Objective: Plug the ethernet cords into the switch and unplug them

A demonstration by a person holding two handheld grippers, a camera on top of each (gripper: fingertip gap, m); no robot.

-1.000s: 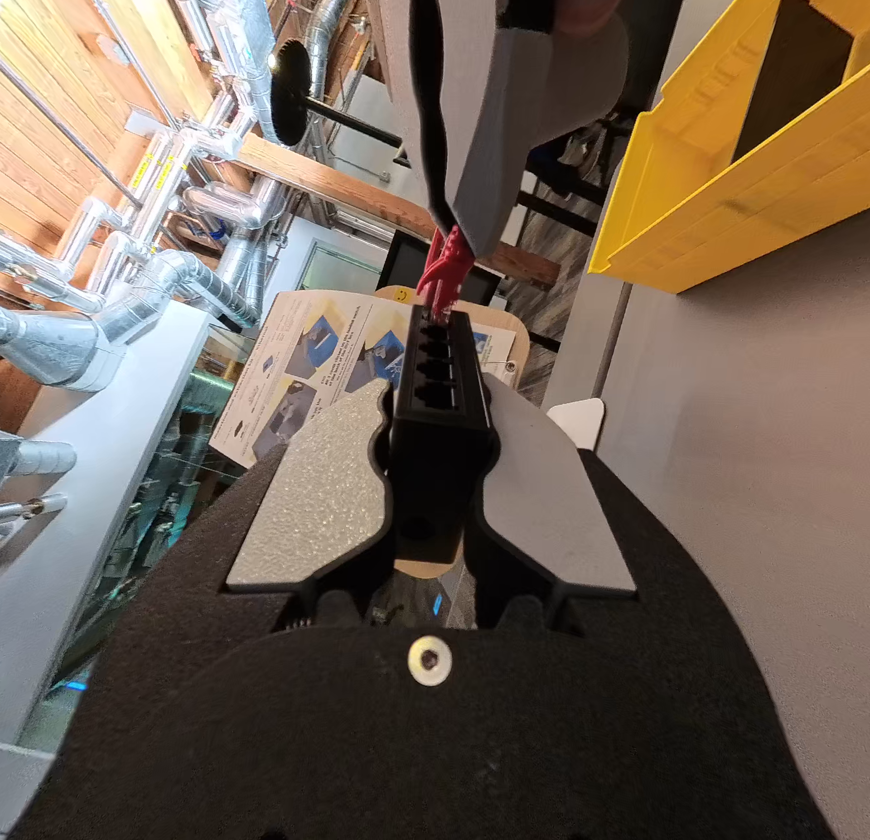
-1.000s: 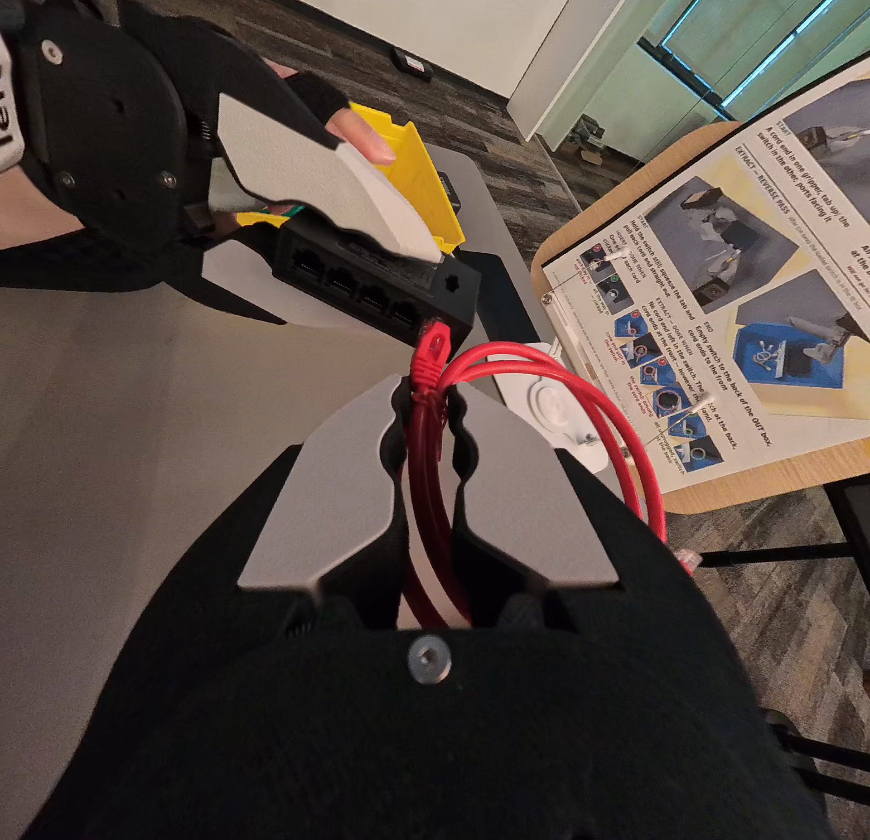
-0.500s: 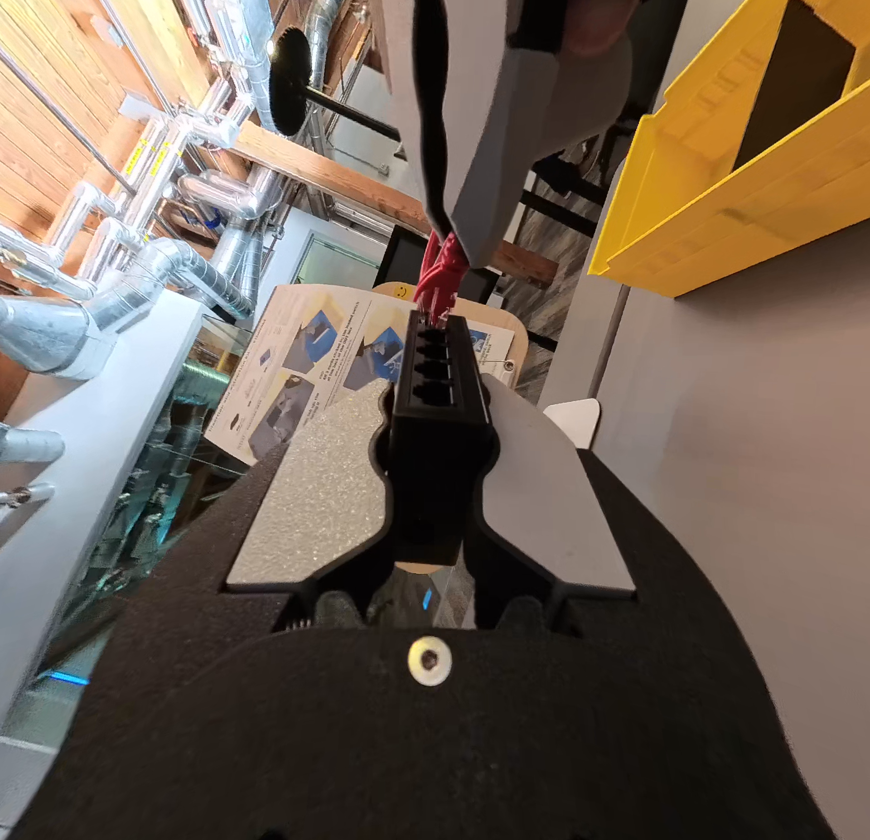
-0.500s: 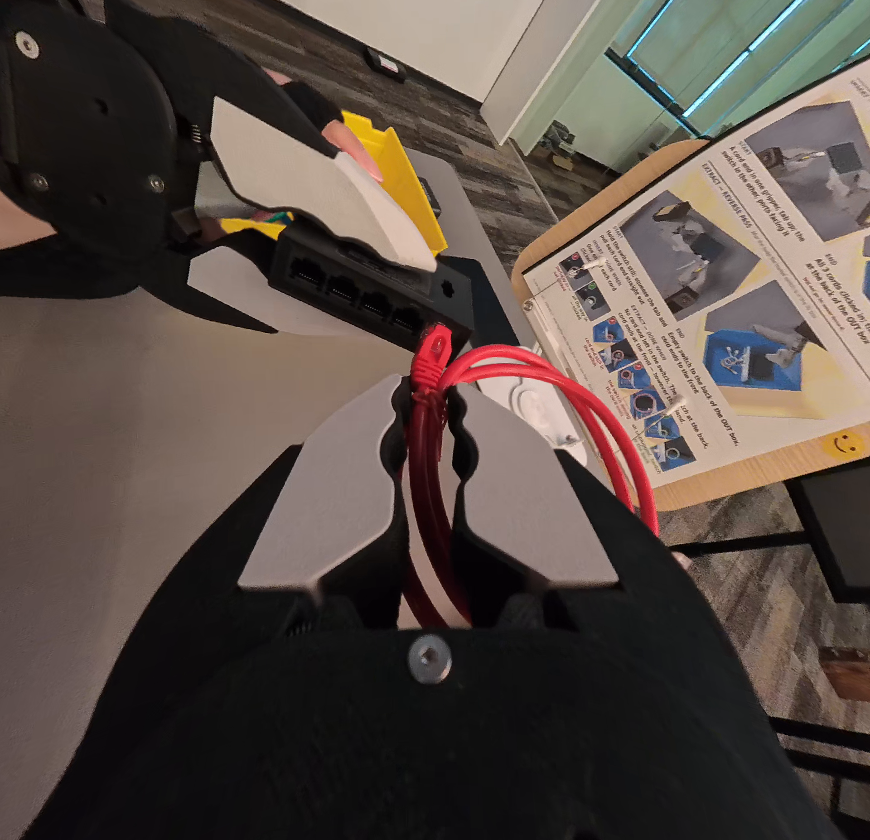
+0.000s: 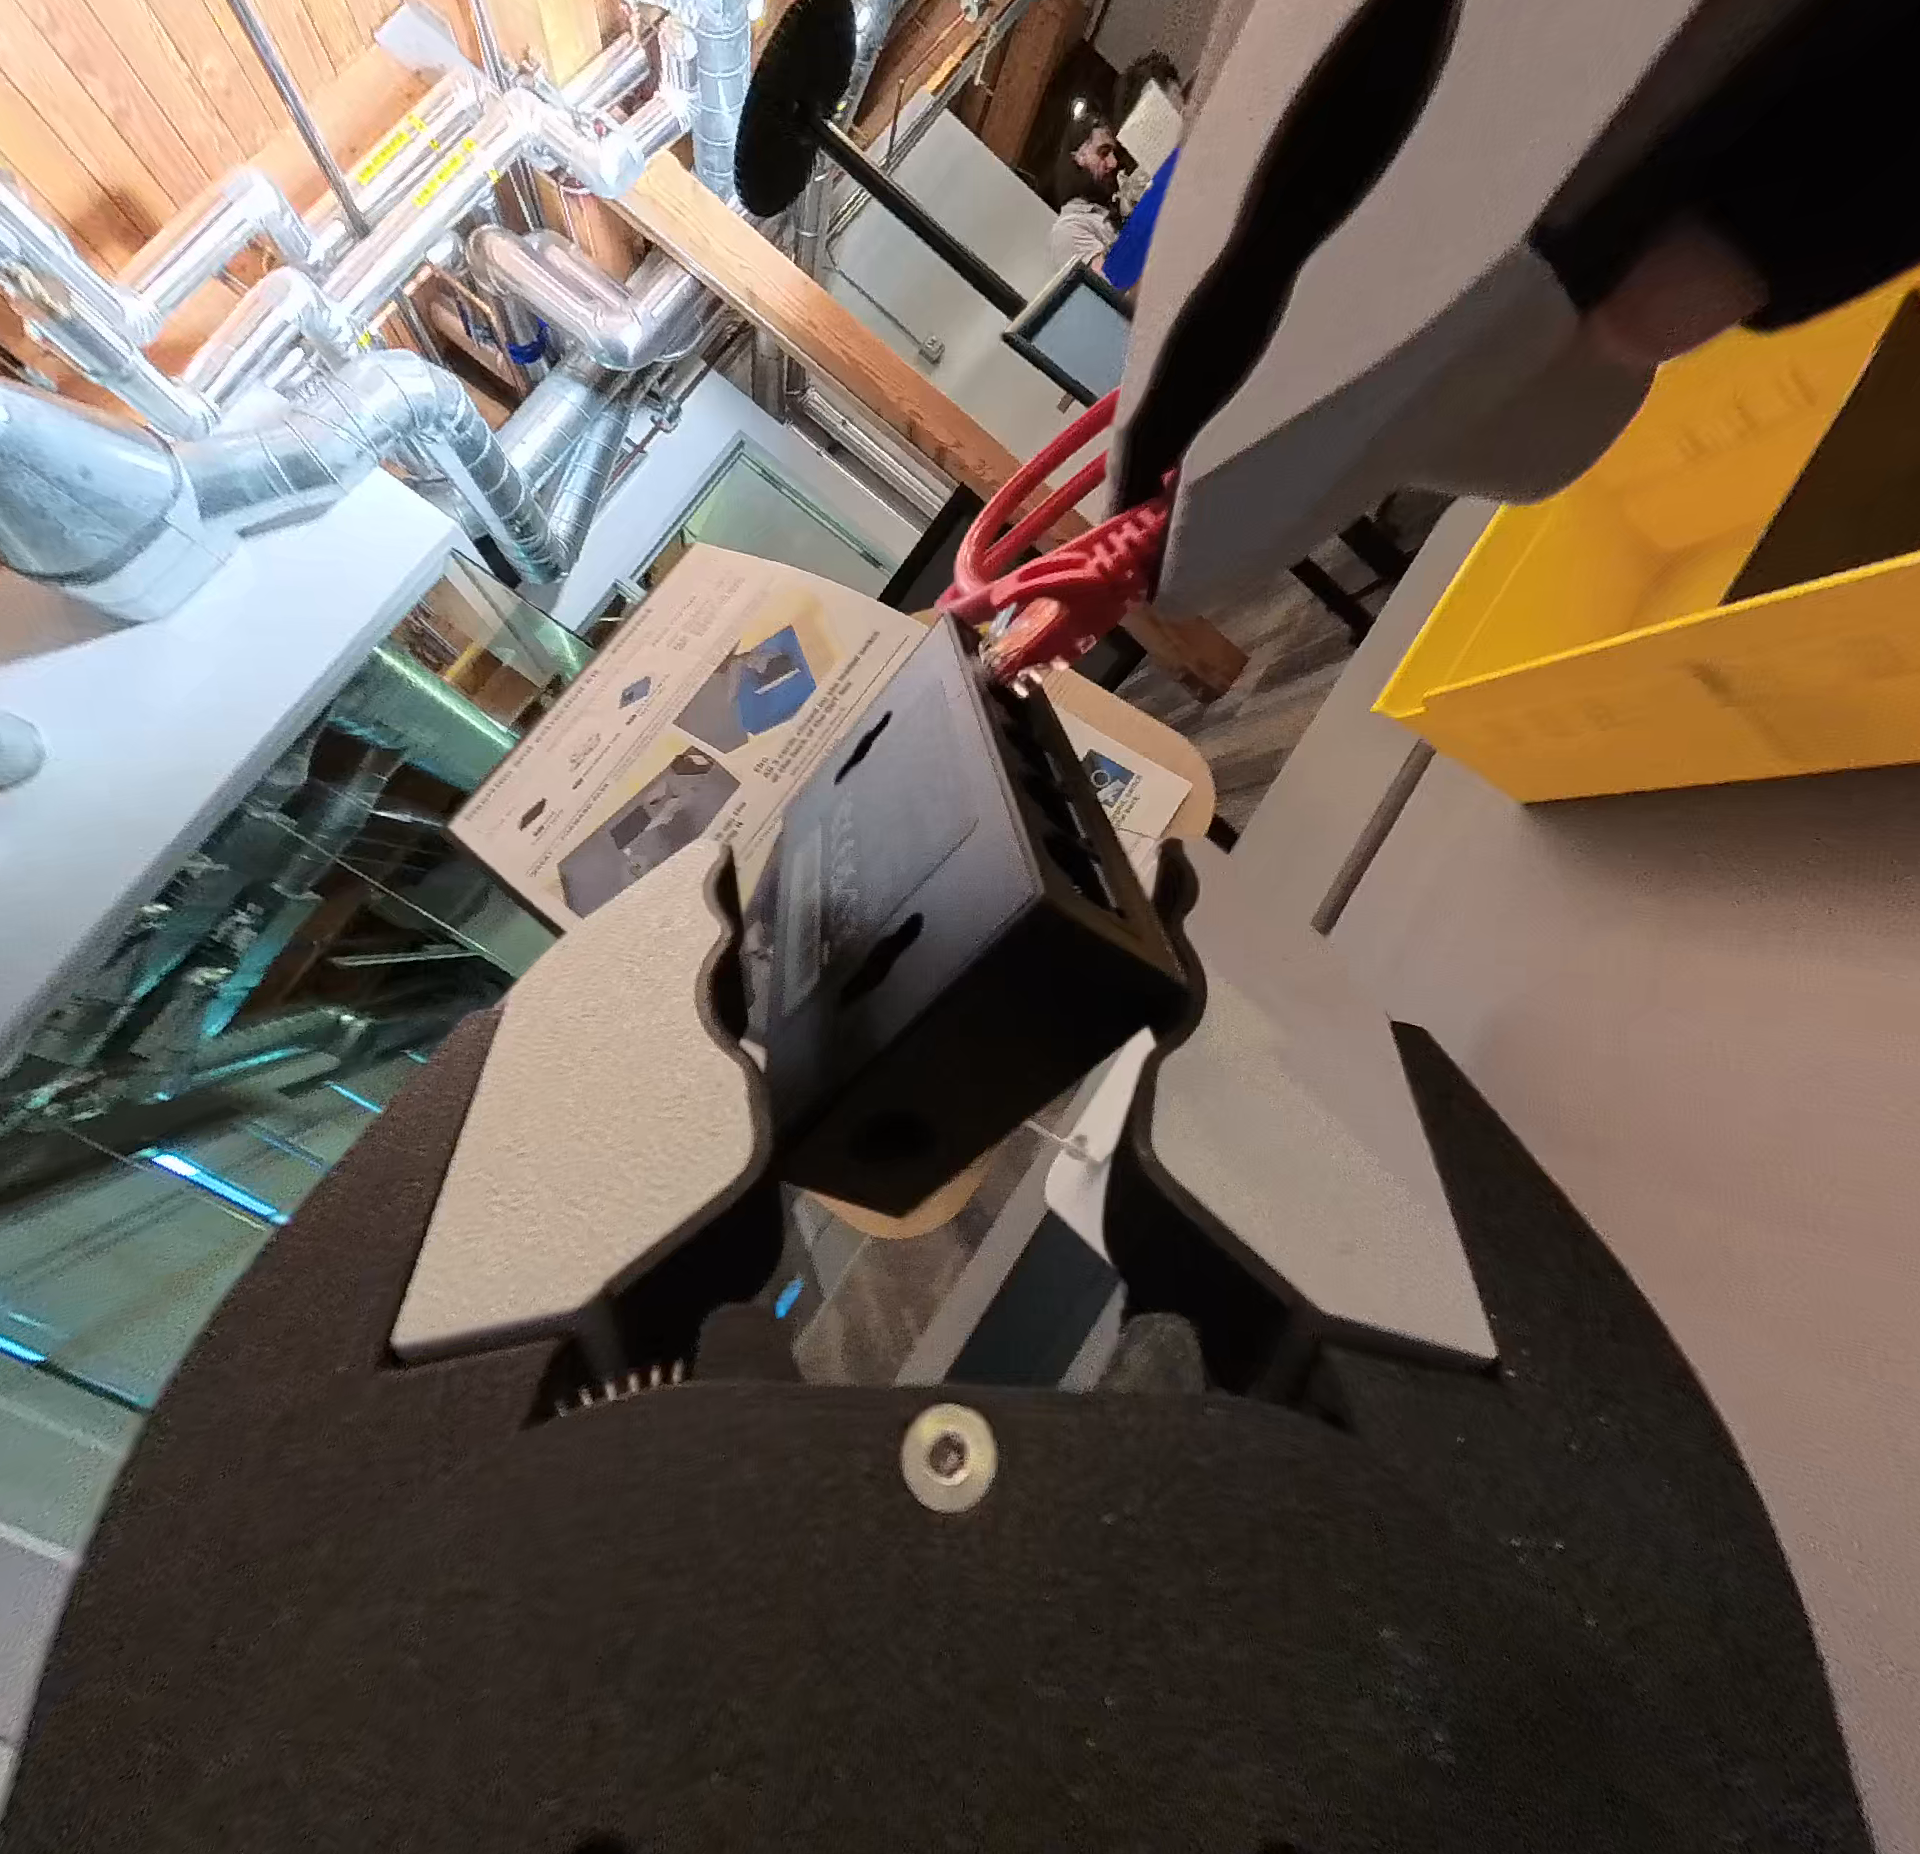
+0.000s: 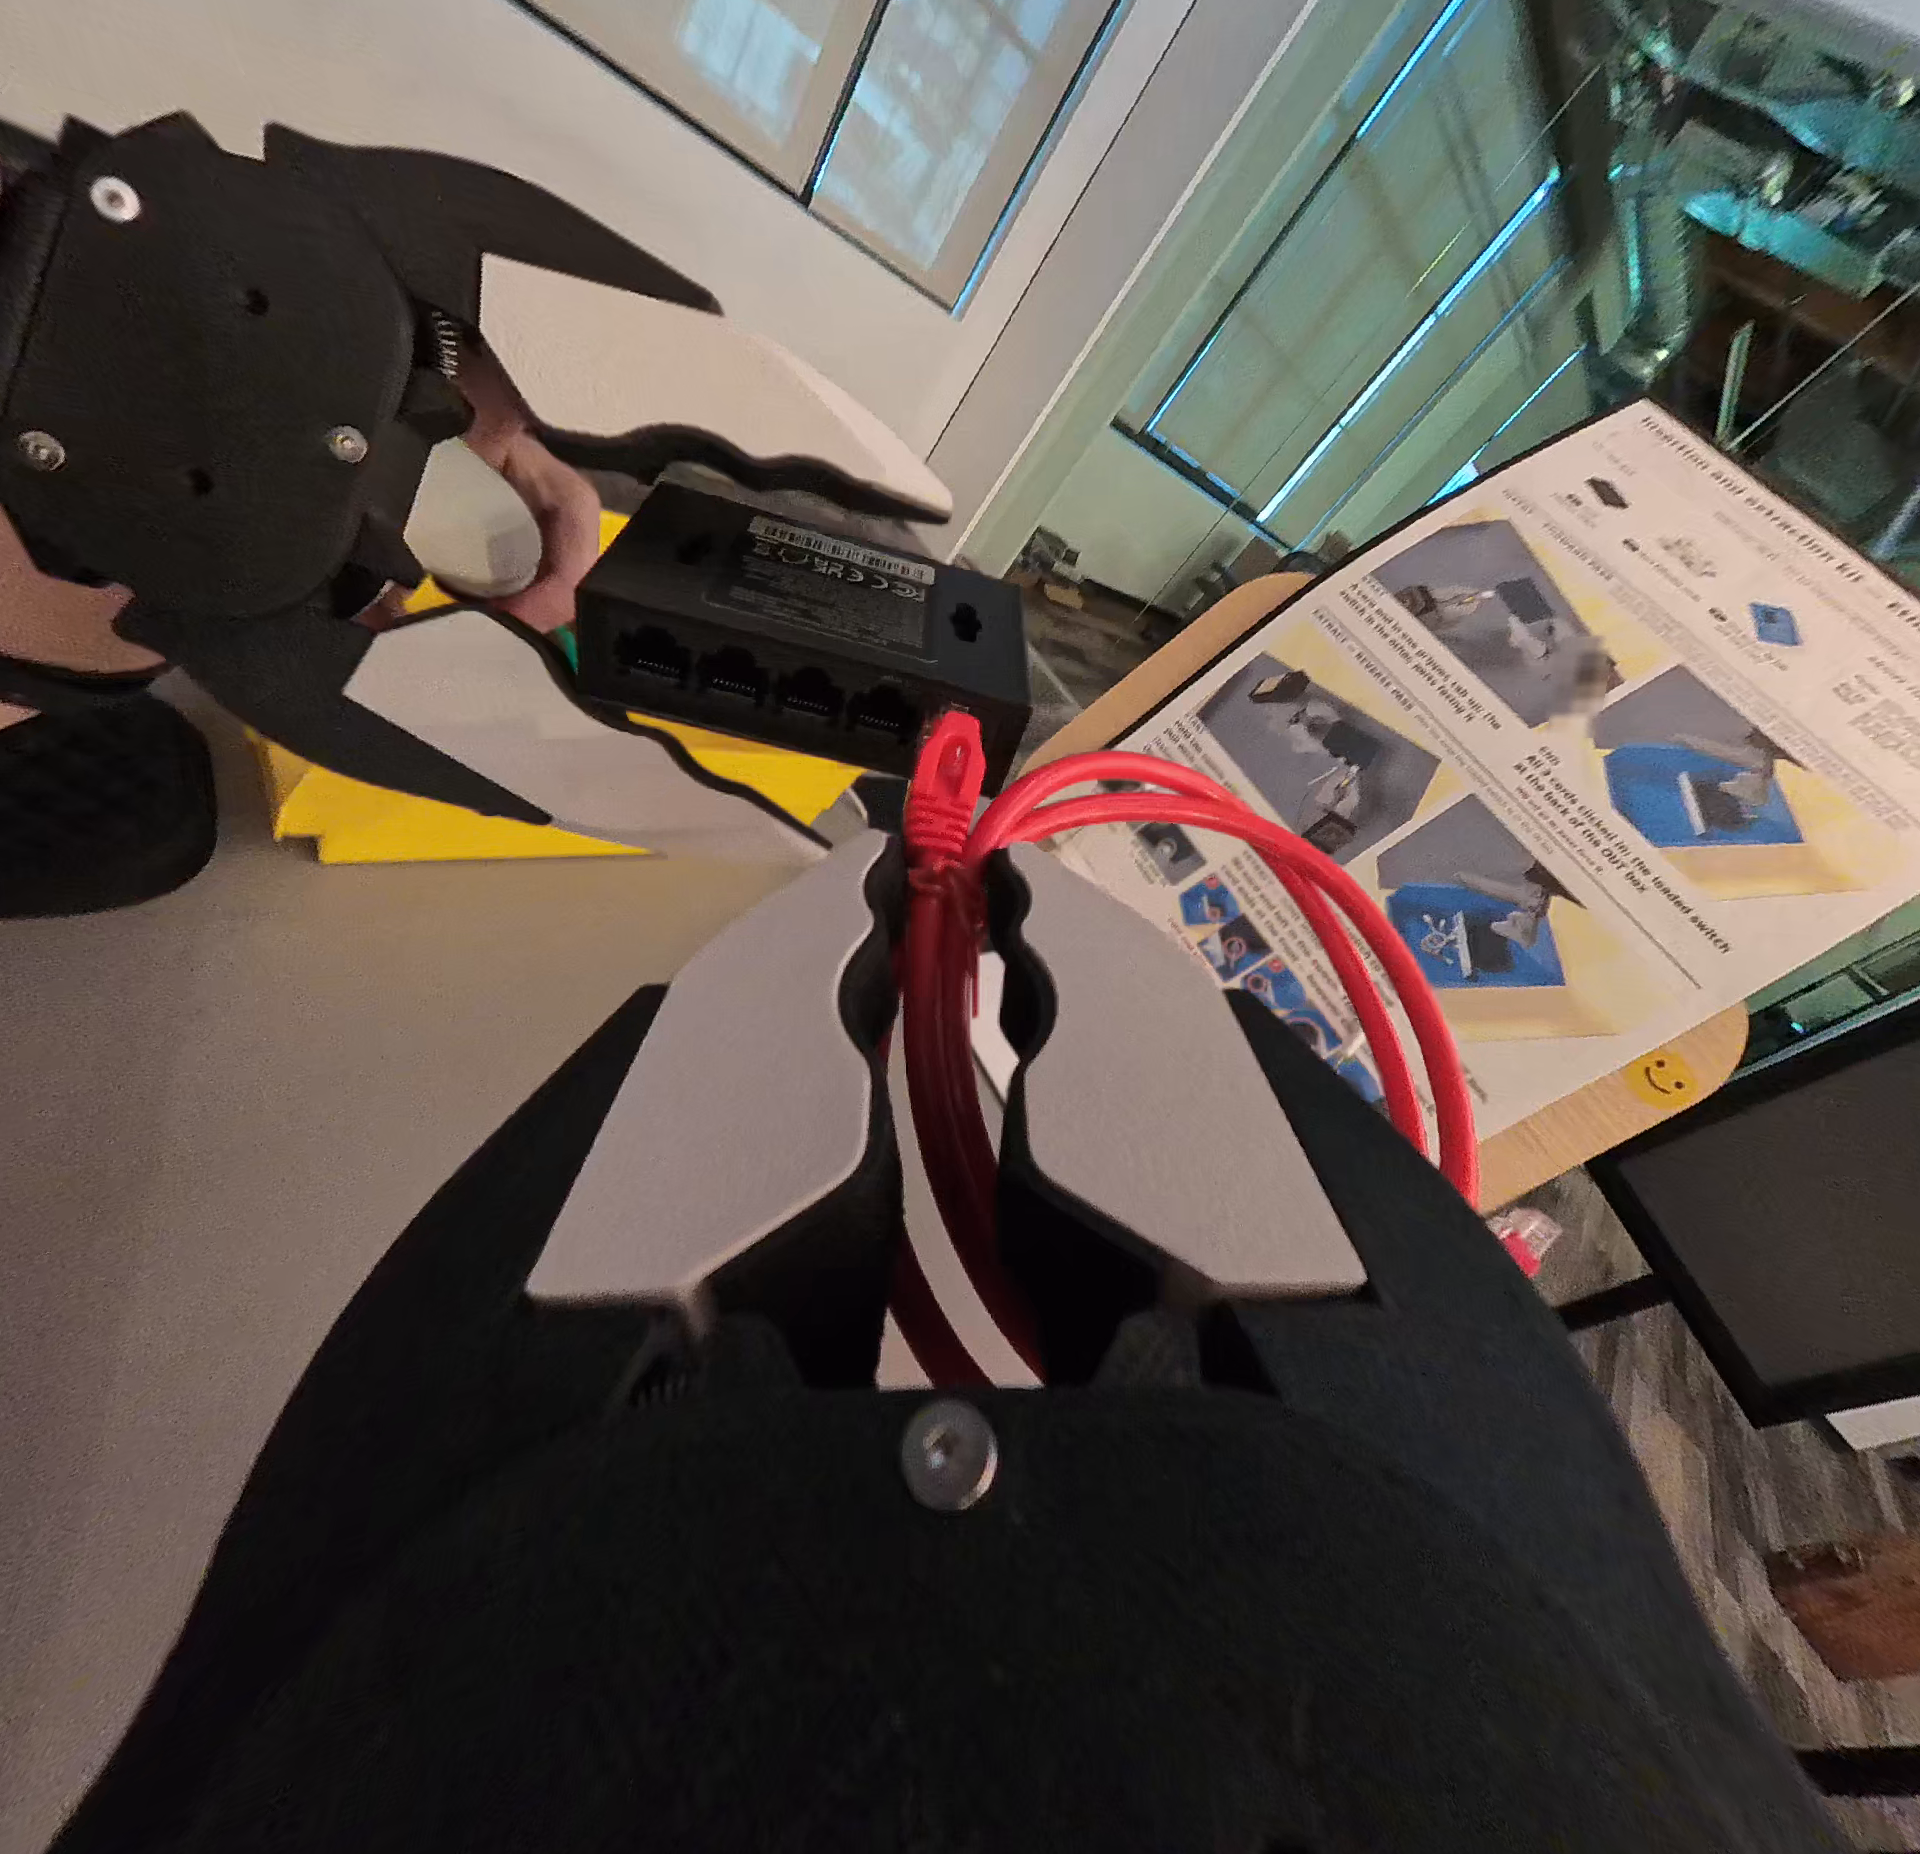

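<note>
Since the earlier frame, the left gripper [image 5: 951, 957], clamped on the switch [image 5: 935, 931], has rolled it, while the right gripper [image 6: 940, 895] stays clamped on the red cord [image 6: 940, 1025], whose plug meets the switch's end port.

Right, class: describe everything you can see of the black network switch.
The switch is a small black plastic box, held off the table between the fingers of the left claw. One long face carries a row of ports; four are empty, and the red cord's plug sits at the end port. A label and slots mark its broad face. It is tilted.
</note>
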